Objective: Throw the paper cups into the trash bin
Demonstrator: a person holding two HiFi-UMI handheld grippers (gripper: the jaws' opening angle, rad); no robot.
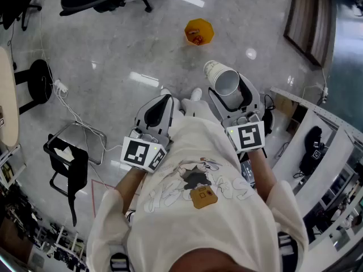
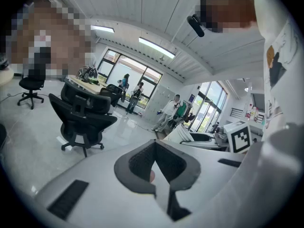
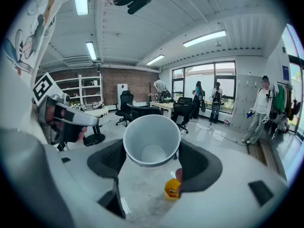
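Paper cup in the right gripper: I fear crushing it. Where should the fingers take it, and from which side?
Take the side wall near the rim, one finger each side, as the right gripper does now. The paper cup is round and tapered, and likely stiffest by its rim. Come from the mouth end, which faces the gripper.

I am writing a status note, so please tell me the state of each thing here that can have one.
left tongs: shut, nothing between them
right tongs: shut on the paper cup
paper cup: held off the floor, on its side, empty
trash bin: upright on the floor, open, something red inside
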